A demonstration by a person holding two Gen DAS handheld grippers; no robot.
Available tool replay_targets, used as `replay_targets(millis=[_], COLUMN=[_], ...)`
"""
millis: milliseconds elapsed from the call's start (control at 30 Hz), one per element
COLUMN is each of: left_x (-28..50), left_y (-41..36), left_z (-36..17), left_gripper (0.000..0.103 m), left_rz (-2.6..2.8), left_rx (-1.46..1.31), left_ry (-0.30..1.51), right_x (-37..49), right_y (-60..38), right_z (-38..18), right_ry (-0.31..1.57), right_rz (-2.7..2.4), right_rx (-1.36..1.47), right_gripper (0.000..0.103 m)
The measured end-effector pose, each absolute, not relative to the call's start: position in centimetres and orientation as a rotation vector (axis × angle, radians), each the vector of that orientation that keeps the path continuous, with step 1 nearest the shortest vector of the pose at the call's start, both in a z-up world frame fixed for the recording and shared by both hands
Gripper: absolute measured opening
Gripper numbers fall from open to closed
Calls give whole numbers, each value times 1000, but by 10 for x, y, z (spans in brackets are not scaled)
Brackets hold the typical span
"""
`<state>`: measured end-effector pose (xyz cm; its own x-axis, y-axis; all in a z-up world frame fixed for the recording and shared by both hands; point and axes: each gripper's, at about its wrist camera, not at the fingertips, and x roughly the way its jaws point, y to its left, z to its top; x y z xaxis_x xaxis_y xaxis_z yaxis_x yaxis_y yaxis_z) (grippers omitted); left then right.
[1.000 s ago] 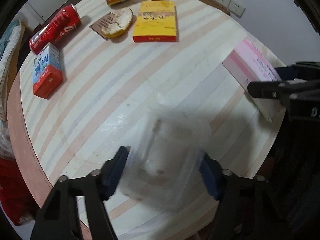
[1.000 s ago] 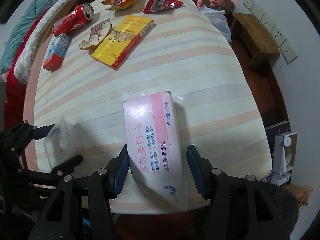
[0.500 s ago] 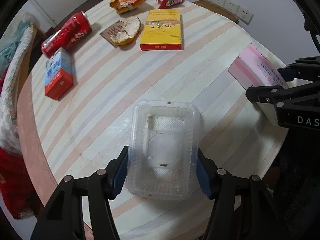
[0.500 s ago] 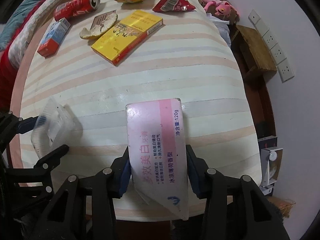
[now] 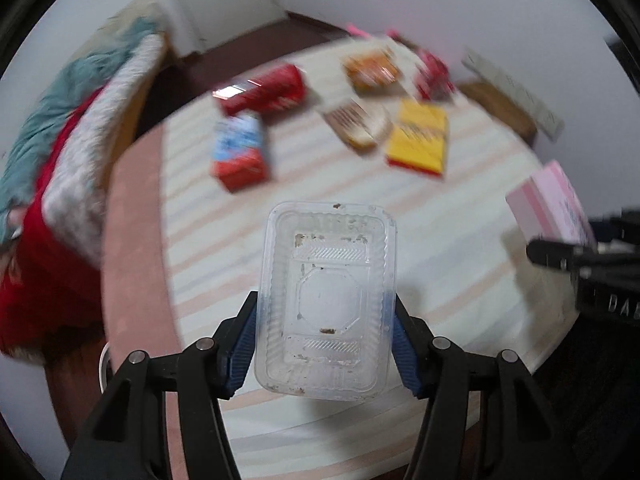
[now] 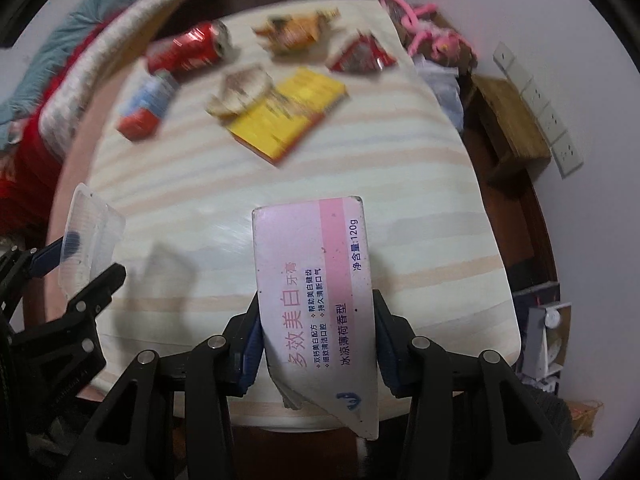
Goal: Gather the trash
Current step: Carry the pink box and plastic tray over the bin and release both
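My left gripper (image 5: 325, 326) is shut on a clear, dirty plastic food tray (image 5: 326, 300) and holds it above the near edge of the striped round table (image 5: 460, 240). My right gripper (image 6: 316, 332) is shut on a pink and white toothpaste box (image 6: 316, 288), lifted over the table's near side. The box also shows at the right of the left wrist view (image 5: 550, 204). The tray shows at the left of the right wrist view (image 6: 90, 240).
At the far side lie a red soda can (image 6: 186, 52), a blue and red carton (image 6: 146, 110), a yellow box (image 6: 288, 114), a peel on brown card (image 6: 240, 90), and two snack wrappers (image 6: 298, 30). A bed (image 5: 60, 140) stands left, a wooden stool (image 6: 510, 120) right.
Both grippers have lifted and tilted up with their loads. The far items now sit higher and blurred in both views, and more of the room shows.
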<state>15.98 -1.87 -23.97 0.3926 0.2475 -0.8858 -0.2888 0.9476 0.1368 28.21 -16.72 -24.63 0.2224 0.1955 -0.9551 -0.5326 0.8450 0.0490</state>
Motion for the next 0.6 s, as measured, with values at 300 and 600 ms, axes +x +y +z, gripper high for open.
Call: replay_targets(millis=[300, 600], left_x=[91, -25], left_y=[69, 198], left_z=[-159, -133], left_gripper=[56, 56], left_rz=[535, 762], left_rx=[-153, -313], left_ry=[943, 887], right_x=[225, 130], right_y=[-87, 58], right_z=[-181, -164], right_ry=[1130, 1108], right_rz=[737, 1040], right_rx=[-260, -302], right_gripper=[49, 49])
